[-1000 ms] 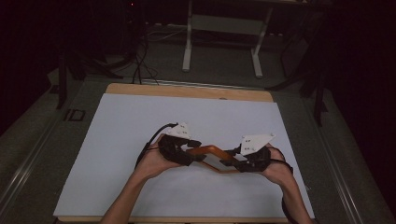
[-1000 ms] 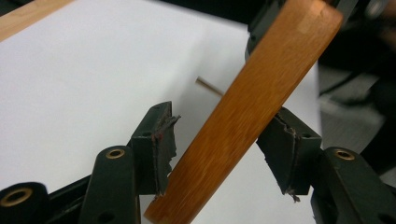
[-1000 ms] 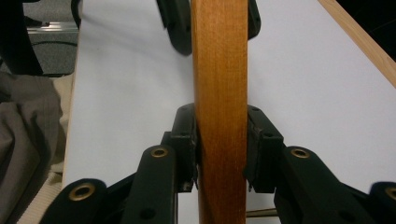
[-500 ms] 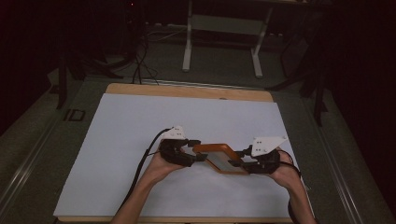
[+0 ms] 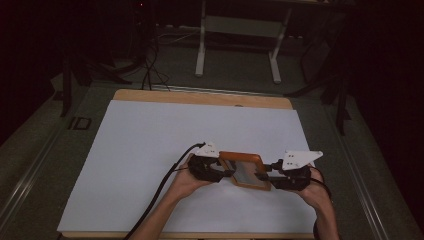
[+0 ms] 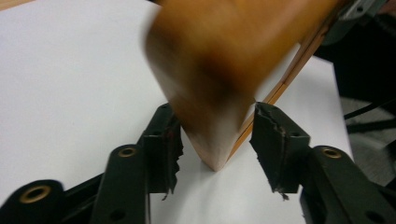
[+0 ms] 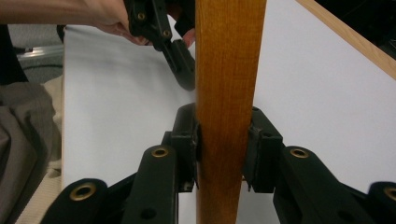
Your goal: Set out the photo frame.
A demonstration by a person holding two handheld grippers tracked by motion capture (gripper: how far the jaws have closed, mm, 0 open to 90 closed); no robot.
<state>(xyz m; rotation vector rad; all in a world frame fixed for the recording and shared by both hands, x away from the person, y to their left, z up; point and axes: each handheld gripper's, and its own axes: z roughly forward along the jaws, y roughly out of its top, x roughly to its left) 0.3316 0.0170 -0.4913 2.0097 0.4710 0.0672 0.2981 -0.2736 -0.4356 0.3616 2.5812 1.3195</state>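
Wooden frame point(image 5: 244, 170) on white table point(image 5: 150, 145), right gripper point(image 7: 223, 140) fingers clamping its edge, left gripper point(image 6: 215, 135) fingers just closing, gap visible around the frame corner

thing: rectangular orange-brown wooden frame with a pale grey panel inside point(image 5: 245, 170)
pose: flat side facing up, long sides running left to right
place: at the near middle of the white counter point(image 5: 150, 150)
state: held at both short ends, wood grain plain

blur: wooden frame point(image 6: 219, 79) smeared in left gripper view | cut off: its top at that picture's edge | hidden: frame's ends behind both claws, high view
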